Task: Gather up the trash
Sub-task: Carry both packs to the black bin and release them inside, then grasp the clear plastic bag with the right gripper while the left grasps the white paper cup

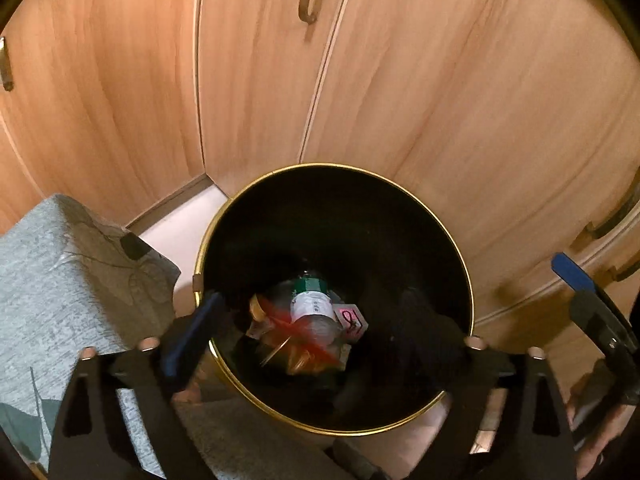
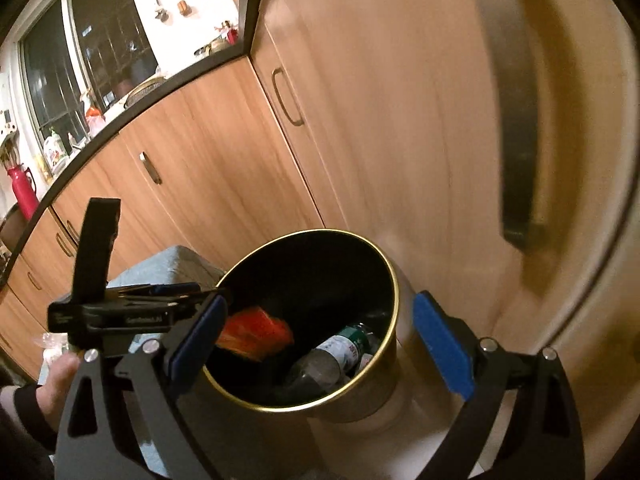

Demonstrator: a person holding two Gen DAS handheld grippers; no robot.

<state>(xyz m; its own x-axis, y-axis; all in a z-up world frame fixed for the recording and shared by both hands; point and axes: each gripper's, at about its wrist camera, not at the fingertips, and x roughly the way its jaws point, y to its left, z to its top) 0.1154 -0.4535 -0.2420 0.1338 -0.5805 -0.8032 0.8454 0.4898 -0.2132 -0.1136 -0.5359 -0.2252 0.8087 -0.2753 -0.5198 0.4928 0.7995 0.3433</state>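
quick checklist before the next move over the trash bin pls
1. Left gripper open, nothing between its fingers: ok.
2. Right gripper open, holding nothing: ok.
3. Plastic bottle down inside the bin: ok.
4. Red wrapper fully settled in the bin: cannot tell, it is blurred.
5. Bin upright by the cabinet doors: ok.
6. More trash left outside the bin: cannot tell.

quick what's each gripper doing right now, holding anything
Left gripper: open, empty, over the gold-rimmed black trash bin.
Right gripper: open, empty, by the same bin.
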